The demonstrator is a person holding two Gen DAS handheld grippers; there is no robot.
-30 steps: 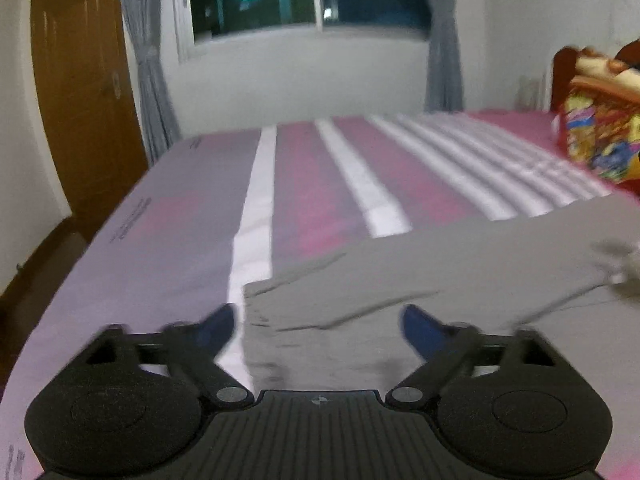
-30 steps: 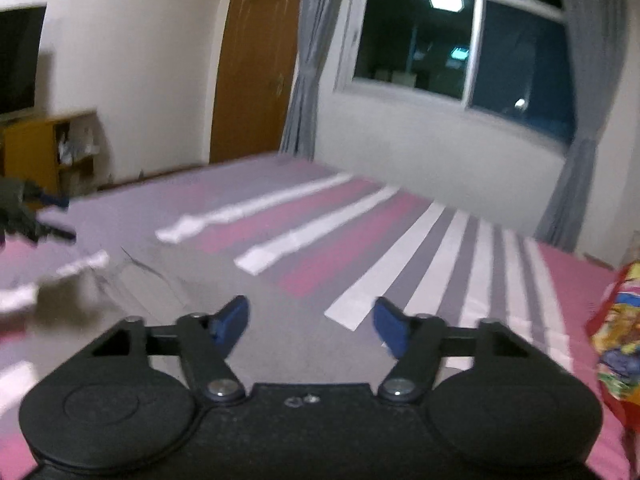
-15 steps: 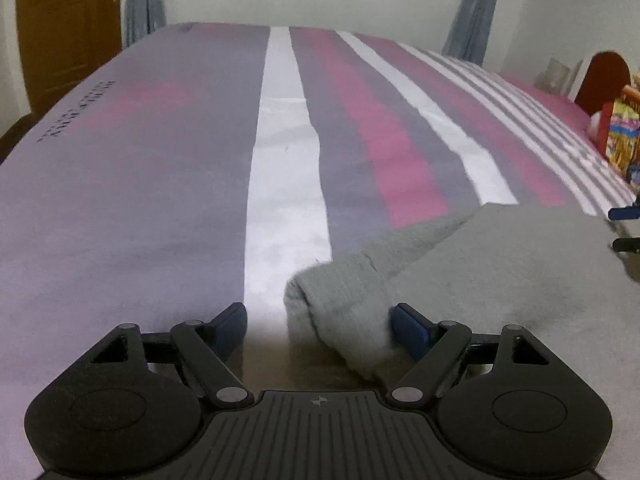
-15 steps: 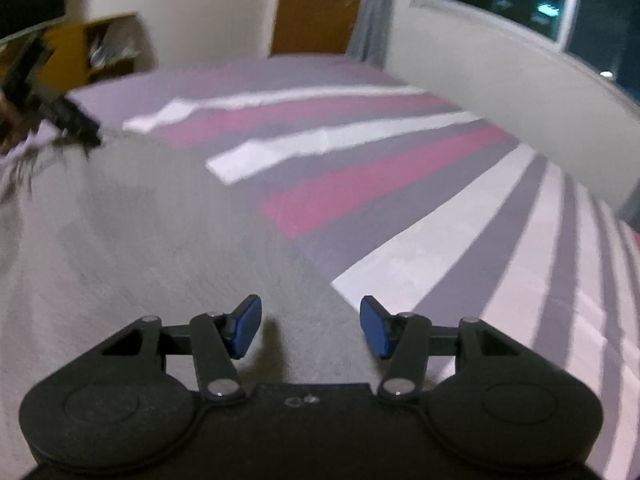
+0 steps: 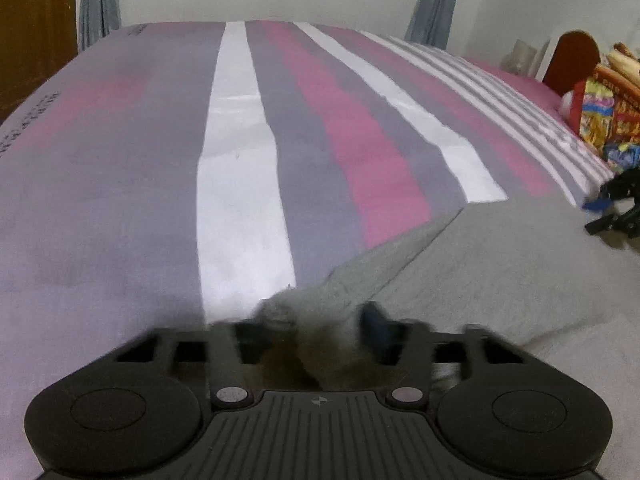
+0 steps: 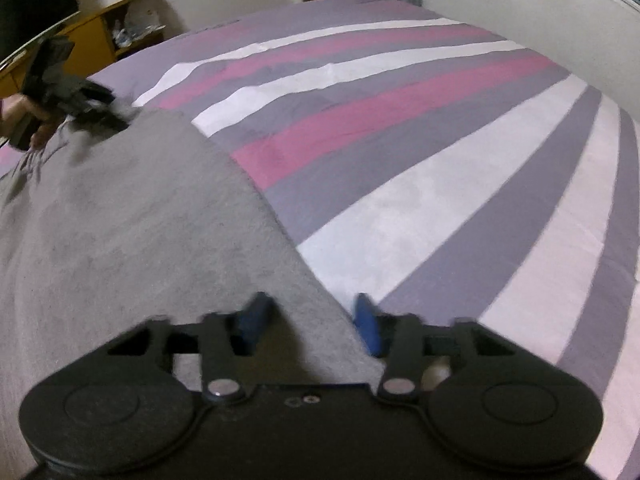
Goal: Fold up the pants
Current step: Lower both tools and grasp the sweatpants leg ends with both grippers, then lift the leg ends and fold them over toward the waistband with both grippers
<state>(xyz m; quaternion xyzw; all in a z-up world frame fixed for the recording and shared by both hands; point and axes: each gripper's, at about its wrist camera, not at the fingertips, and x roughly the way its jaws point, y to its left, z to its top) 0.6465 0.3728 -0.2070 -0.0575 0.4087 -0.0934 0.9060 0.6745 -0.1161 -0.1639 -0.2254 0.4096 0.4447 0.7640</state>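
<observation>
1. Left view: the left gripper [image 5: 324, 320] has just closed its jaws on a bunched corner of the grey pants [image 5: 500, 272].
2. Right view: the right gripper [image 6: 308, 320] has just closed its jaws on the pants' edge; a shelf [image 6: 100, 28] stands beyond.
3. The striped bed [image 6: 440, 200] lies bare beyond the pants.

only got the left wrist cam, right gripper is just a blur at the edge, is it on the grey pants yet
Observer: Nearly. The right gripper has the edge of the grey cloth pants between its blue pads. Its jaws have just been closing, but I cannot tell if they pinch yet.
Operator: and my own one, seen from that side
Observer: The left gripper is at the far corner of the pants, with ruffled cloth at its tips. Its jaws have just been closing on it.
Operator: anything past it
Observer: A yellow wooden shelf unit stands beyond the bed.
</observation>
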